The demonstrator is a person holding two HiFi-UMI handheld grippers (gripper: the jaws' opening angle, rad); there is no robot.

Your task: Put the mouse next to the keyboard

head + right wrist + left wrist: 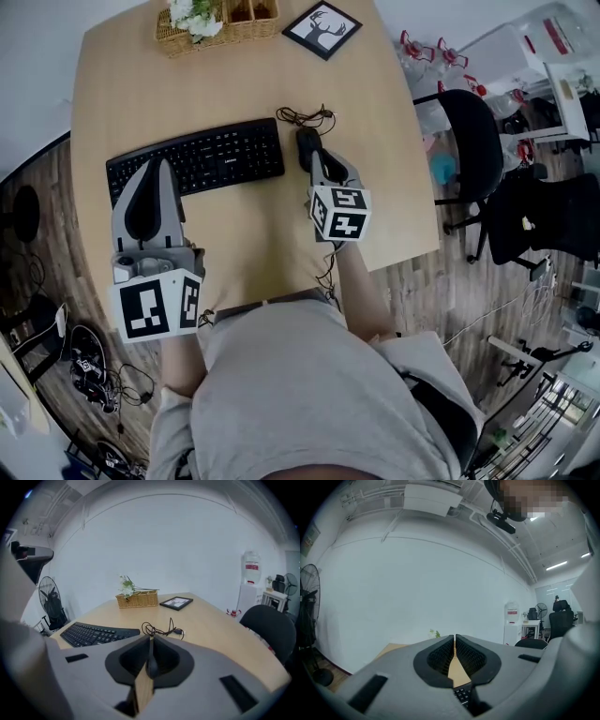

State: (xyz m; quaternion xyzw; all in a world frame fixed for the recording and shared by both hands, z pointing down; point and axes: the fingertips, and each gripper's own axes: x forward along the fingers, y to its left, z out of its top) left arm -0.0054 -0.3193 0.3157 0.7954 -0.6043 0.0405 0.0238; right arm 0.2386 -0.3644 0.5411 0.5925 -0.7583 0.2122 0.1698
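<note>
1. One mouse (307, 145) lies on the table (244, 244), just beside the right end of the single keyboard (197, 159).
2. The right gripper (319, 159) hangs just over the mouse's near end, jaws clenched together, grasping nothing.
3. The left gripper (157, 164) hovers above the keyboard's left end, jaws likewise closed and empty.
4. One basket (220, 26) and one picture frame (322, 28) stand at the table's far edge.

I'm looking down on a wooden table (246, 230). Black keyboard (211, 157) left of centre, mouse (307, 145) on the table just beside its 3 o'clock end. Coiled cable (305, 116) at the mouse's 12. Right gripper (318, 158) at the mouse's 6, tips narrow and very near it, can't tell if touching. Left gripper (157, 167) overlaps the keyboard's 8 o'clock corner. Basket (239, 30) with flowers (195, 16) and picture frame (322, 28) at the table's 12. Black chair (473, 141) at 3.
</note>
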